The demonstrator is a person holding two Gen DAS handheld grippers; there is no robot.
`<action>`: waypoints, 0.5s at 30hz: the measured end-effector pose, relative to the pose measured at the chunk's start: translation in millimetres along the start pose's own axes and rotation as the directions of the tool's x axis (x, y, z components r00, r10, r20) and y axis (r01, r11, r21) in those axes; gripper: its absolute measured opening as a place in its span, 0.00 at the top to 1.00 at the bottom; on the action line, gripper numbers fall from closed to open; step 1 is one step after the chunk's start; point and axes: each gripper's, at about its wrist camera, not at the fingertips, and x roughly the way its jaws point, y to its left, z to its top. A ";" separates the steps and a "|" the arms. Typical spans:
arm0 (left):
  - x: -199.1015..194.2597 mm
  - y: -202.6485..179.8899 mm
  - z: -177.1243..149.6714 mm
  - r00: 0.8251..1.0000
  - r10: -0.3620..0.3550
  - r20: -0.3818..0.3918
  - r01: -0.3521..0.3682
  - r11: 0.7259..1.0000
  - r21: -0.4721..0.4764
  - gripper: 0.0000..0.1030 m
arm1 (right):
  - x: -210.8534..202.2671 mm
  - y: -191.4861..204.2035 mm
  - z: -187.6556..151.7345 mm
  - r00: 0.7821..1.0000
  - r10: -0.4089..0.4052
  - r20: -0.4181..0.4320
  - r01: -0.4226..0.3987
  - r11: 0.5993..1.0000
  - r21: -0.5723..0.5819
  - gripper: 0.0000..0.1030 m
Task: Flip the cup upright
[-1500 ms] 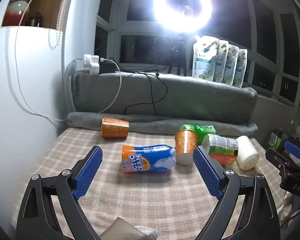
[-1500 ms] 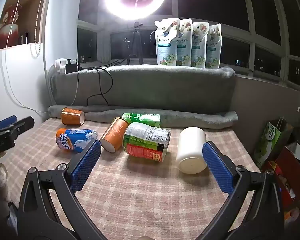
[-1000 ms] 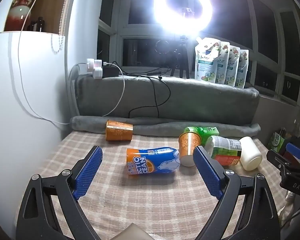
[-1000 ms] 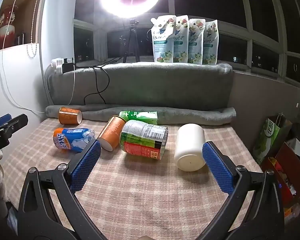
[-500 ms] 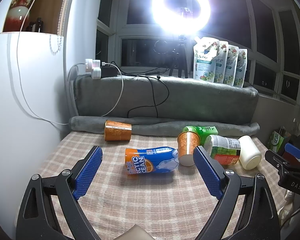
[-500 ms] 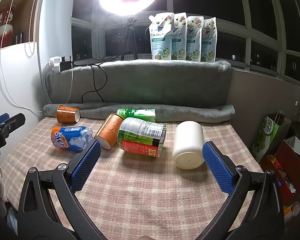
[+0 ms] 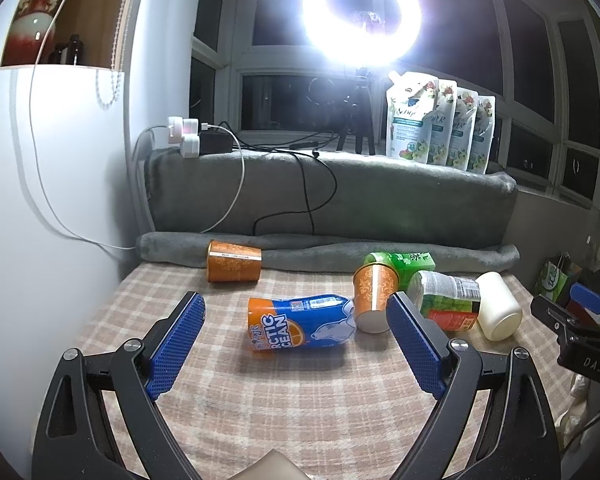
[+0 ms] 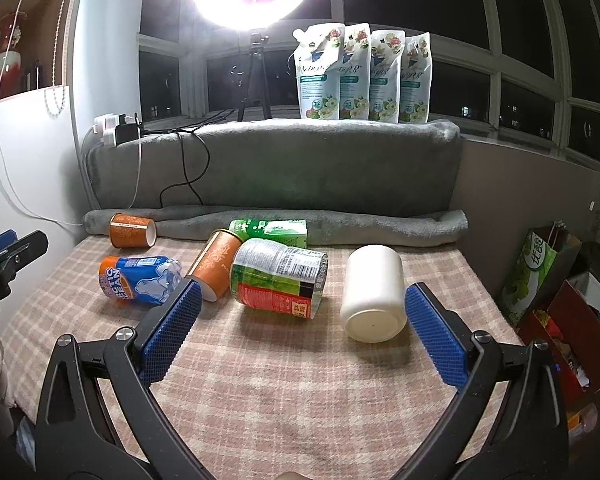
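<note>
A white cup (image 8: 374, 294) lies on its side on the checked cloth, base toward me; it also shows in the left wrist view (image 7: 498, 309). Two orange paper cups lie on their sides: one at the back left (image 7: 233, 261) (image 8: 133, 231), one in the middle (image 7: 374, 296) (image 8: 217, 265) against the cans. My left gripper (image 7: 296, 328) is open and empty, hovering short of the blue can (image 7: 300, 323). My right gripper (image 8: 300, 316) is open and empty, its right finger (image 8: 436, 334) just right of the white cup.
A blue Arctic Ocean can (image 8: 140, 279), a green-and-red can (image 8: 278, 276) and a green can (image 8: 270, 230) lie among the cups. A rolled grey blanket (image 8: 380, 224) lines the back. Bags (image 8: 540, 268) stand off the right edge. A white wall (image 7: 40, 200) is at left.
Both grippers have drifted slightly, with the right one a little nearer the white cup. No object has moved and both grippers stay open.
</note>
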 end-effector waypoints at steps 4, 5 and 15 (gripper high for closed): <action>1.4 -1.3 2.2 1.000 0.002 -0.004 -0.002 1.000 -0.001 0.10 | 2.8 -2.2 7.5 1.000 -0.002 -0.012 0.002 1.000 0.008 0.00; 1.4 -0.9 2.6 1.000 0.003 -0.004 -0.003 1.000 -0.002 0.10 | 2.9 -2.2 7.5 1.000 -0.002 -0.013 0.002 1.000 0.007 0.00; 2.1 -0.8 3.9 1.000 0.004 -0.009 -0.004 1.000 -0.001 0.10 | 6.0 -1.5 11.7 1.000 -0.005 -0.019 0.005 1.000 0.003 0.00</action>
